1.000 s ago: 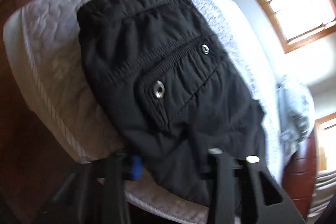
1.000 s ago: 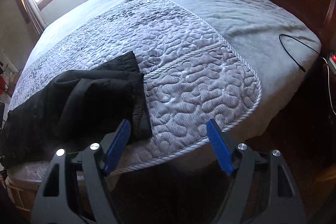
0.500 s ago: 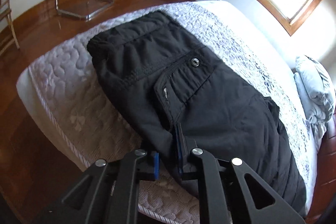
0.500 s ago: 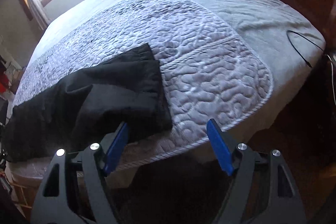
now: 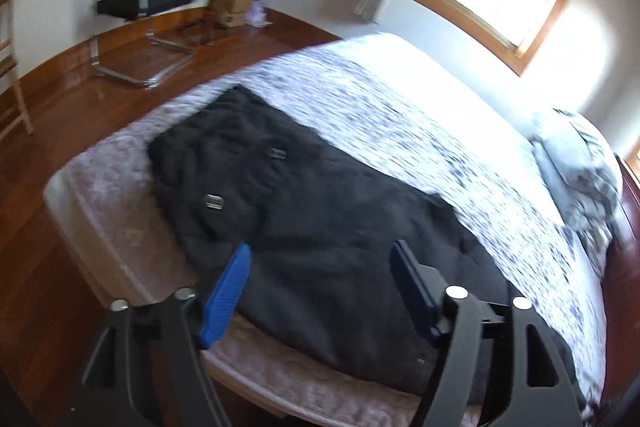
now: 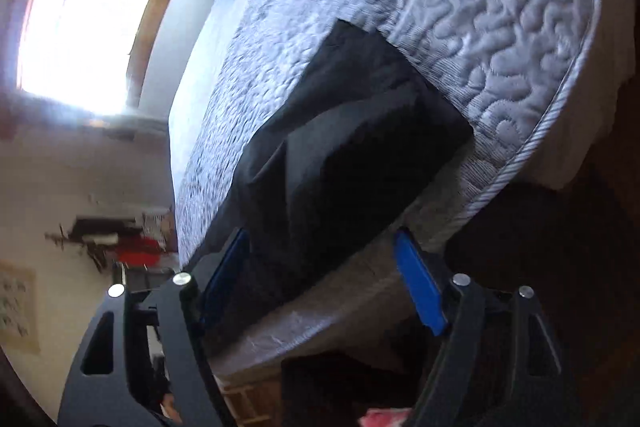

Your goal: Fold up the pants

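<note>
Pants (image 5: pixel 304 227) are lying on the bed (image 5: pixel 420 115) near its foot edge, my grippers hovering before them; bedding (image 5: pixel 576 163) is sitting behind.

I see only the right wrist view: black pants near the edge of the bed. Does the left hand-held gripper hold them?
Observer: No. The left hand-held gripper is open, with its blue pads apart and no cloth pinched.
Operator: Which end of the pants is on its side?
Observer: The end where two metal snaps show on the pants.
Operator: Is something on the floor beyond that end?
Observer: Yes, a chair with a chrome frame stands on the wooden floor.
</note>
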The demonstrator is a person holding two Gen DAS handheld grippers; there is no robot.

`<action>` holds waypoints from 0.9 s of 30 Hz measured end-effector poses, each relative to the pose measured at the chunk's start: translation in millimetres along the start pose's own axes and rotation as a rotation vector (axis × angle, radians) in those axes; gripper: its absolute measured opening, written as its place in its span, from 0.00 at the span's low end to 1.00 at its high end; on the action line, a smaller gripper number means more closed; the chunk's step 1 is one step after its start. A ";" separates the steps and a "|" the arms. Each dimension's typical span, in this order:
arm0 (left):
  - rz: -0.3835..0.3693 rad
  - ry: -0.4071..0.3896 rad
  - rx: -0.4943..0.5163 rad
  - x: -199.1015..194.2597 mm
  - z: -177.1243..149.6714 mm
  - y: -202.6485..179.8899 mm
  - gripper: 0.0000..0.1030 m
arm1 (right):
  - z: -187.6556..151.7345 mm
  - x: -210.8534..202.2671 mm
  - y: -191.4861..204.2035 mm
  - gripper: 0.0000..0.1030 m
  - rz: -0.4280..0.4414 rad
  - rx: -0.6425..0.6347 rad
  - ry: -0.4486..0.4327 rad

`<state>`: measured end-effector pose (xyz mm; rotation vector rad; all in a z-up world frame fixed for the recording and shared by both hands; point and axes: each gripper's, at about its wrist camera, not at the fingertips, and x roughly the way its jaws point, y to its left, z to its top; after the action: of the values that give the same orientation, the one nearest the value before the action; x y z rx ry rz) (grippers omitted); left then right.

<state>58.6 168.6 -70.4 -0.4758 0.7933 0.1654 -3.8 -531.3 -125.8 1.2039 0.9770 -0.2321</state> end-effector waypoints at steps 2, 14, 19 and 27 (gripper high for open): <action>-0.023 0.055 0.049 13.3 -9.4 -15.4 0.76 | 12.9 8.9 -6.3 0.58 -0.002 0.058 -0.020; 0.018 0.270 0.076 90.4 -53.2 -24.0 0.82 | 60.9 6.2 97.5 0.05 0.224 -0.256 -0.049; 0.030 0.285 0.090 91.3 -54.6 -29.9 0.83 | 56.1 5.8 65.8 0.06 0.119 -0.256 -0.039; 0.072 0.307 0.089 107.0 -47.4 -51.6 0.85 | 45.6 8.6 -9.7 0.41 -0.033 -0.094 -0.019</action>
<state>118.8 97.2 -157.9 -0.3929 1.1146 0.1249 18.4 -571.5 -137.5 1.0990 0.9812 -0.2208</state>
